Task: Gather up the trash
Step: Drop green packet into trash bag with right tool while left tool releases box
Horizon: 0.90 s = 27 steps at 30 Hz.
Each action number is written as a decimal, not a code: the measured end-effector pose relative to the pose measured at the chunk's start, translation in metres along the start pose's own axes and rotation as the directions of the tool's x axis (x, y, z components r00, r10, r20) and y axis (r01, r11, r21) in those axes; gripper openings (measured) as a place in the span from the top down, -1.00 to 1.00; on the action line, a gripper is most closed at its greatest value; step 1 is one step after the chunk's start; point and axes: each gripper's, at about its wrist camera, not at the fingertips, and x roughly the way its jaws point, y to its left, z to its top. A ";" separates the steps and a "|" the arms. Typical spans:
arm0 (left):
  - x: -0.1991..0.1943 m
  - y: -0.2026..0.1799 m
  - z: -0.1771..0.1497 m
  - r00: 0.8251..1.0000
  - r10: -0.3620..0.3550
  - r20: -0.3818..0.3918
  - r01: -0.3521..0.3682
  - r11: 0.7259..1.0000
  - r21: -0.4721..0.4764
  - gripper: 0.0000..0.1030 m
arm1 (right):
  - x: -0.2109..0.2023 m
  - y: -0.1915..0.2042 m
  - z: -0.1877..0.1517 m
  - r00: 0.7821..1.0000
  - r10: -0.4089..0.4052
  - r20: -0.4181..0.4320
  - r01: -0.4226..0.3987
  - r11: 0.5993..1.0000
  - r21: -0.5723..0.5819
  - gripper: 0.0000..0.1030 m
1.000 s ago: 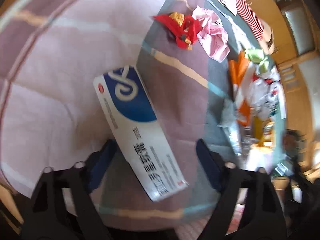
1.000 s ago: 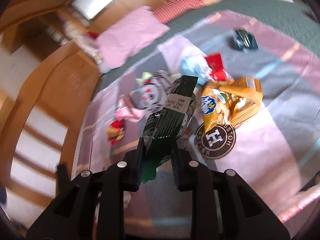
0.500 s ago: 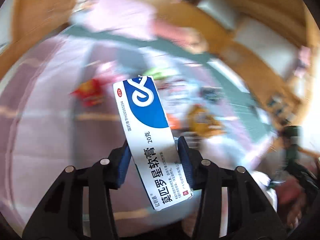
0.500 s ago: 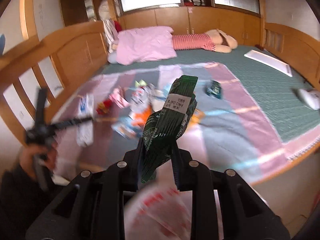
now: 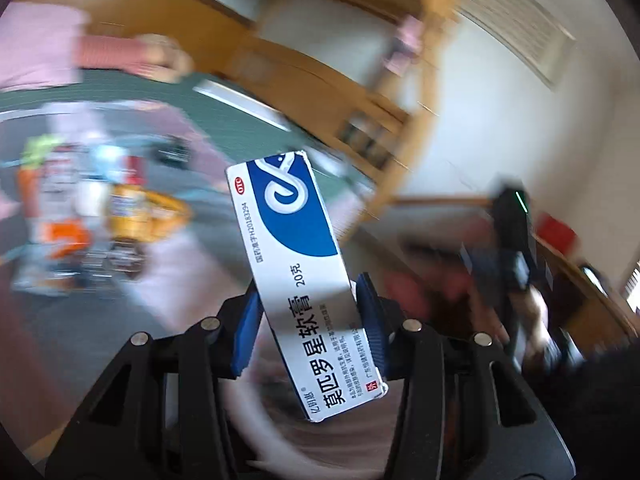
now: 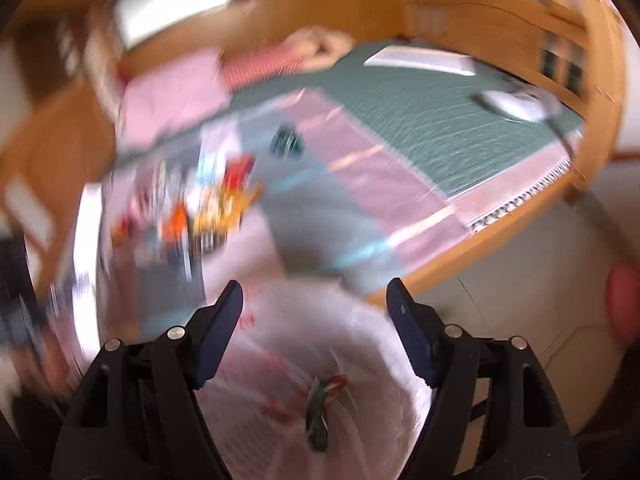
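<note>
Ointment box [image 5: 298,276] clamped between left claw [image 5: 306,320] pads

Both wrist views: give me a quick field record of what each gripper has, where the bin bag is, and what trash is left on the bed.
left gripper: shut on white and blue box, held up off the bed
right gripper: opening, nothing between the fingers
bag: white, right below the right gripper
in bag: green wrapper
bed: blurred pile of wrappers; dark packet apart from it
</note>
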 end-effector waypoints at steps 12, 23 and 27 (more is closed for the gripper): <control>-0.039 0.059 0.012 0.899 0.429 0.082 -0.399 0.883 -0.249 -0.85 | 0.028 0.060 0.005 1.000 0.000 0.018 0.002 0.995 -0.101 -0.47; -0.205 0.174 -0.053 0.528 0.843 -0.104 -0.548 0.245 -0.800 -0.85 | 0.209 0.300 -0.055 0.970 -0.048 -0.240 -0.119 0.765 -0.633 -0.24; -0.222 0.190 -0.076 0.550 0.825 -0.130 -0.471 0.177 -0.864 -0.86 | 0.258 0.331 -0.076 0.944 -0.134 -0.302 -0.122 0.709 -0.694 0.33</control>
